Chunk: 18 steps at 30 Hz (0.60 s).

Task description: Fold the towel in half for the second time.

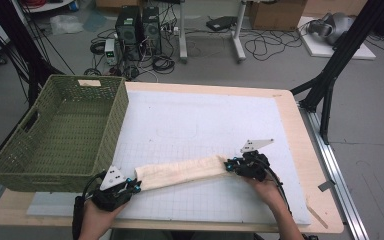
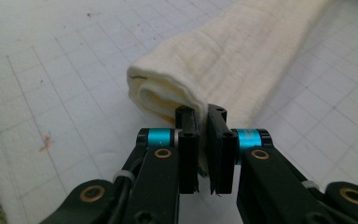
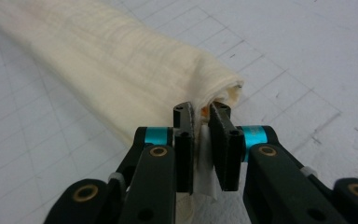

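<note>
A cream cloth [image 1: 182, 171], folded into a long narrow band, stretches across the white grid mat between my two grippers. My left gripper [image 1: 132, 187] is shut on the cloth's left end, and the left gripper view shows the folded end [image 2: 177, 88] pinched between the jaws of that gripper [image 2: 203, 122]. My right gripper [image 1: 228, 165] is shut on the right end; in the right gripper view the cloth [image 3: 121, 65] runs away up and left from the closed jaws of that gripper [image 3: 203, 116]. Both ends look slightly lifted off the mat.
A green woven basket [image 1: 60, 132] stands at the table's left edge, just behind my left hand. The white grid mat [image 1: 205, 125] covers most of the wooden table [image 1: 310, 165]. Computers, cables and a black stand sit on the floor beyond the table.
</note>
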### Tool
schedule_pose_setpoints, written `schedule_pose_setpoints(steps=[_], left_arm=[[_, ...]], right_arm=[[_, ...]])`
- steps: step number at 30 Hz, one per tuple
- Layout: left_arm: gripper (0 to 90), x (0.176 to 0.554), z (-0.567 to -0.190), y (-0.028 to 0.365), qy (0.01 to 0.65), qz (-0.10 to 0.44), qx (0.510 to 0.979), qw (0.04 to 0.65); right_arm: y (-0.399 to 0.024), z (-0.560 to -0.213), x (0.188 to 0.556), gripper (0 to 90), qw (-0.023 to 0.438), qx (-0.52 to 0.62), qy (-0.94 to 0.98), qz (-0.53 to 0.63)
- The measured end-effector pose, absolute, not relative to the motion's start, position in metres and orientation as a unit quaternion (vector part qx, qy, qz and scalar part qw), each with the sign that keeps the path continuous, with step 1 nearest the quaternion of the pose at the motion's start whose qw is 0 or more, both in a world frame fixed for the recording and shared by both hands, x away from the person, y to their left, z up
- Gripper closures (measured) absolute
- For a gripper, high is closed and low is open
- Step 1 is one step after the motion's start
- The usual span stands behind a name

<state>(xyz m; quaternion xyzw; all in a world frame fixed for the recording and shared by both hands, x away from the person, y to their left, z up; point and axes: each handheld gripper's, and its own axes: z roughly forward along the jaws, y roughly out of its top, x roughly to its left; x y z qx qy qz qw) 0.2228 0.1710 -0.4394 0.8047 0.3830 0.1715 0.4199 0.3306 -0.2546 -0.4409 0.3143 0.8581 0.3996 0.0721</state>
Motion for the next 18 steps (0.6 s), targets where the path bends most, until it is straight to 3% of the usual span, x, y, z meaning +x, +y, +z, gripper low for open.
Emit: schedule_pose_setpoints(steps=[5, 10, 18], left_arm=[[69.7, 0.221, -0.435, 0.174, 0.369, 0.191, 0.799, 0.435], [62.6, 0.220, -0.424, 0.177, 0.341, 0.216, 0.796, 0.451], [60.7, 0.230, -0.414, 0.168, 0.290, 0.213, 0.801, 0.478]], right_arm=[[-0.258, -0.437, 0.329, 64.1, 0.081, 0.320, 0.849, 0.412], [-0.271, -0.426, 0.319, 57.3, 0.099, 0.326, 0.829, 0.444], [-0.283, -0.424, 0.305, 51.9, 0.110, 0.321, 0.826, 0.450]])
